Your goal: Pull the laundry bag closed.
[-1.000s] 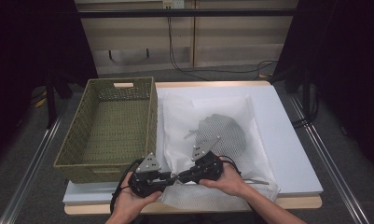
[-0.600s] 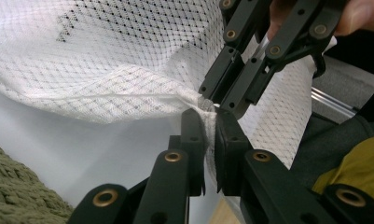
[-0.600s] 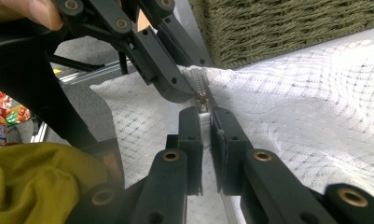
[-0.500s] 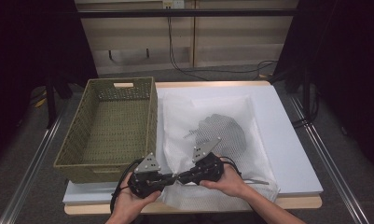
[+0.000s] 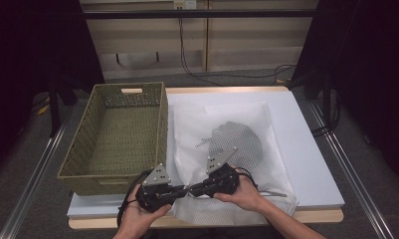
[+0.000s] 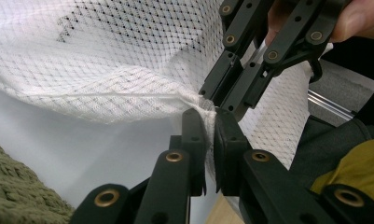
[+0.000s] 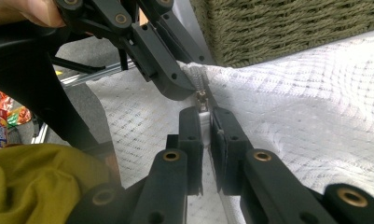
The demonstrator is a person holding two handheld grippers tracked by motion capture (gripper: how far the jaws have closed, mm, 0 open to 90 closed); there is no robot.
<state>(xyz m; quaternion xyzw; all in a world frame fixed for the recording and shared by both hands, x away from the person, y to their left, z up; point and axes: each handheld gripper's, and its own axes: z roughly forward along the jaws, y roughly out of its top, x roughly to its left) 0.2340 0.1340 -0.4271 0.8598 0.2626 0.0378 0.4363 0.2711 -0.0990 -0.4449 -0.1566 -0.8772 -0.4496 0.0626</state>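
White mesh laundry bag [image 5: 227, 149] lies flat on the tabletop [image 5: 306, 149], its long axis running away from both tools. Left tool [image 5: 183, 190], its jaws just closed, pinches the bag's near edge; right tool [image 5: 191, 189], tip to tip with it, clamps the zipper pull [image 7: 202, 109].

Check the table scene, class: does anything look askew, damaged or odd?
Nothing stands out. The mesh laundry bag lies flat, only puckered at its near corner where the left gripper and right gripper pinch it; the basket sits square.
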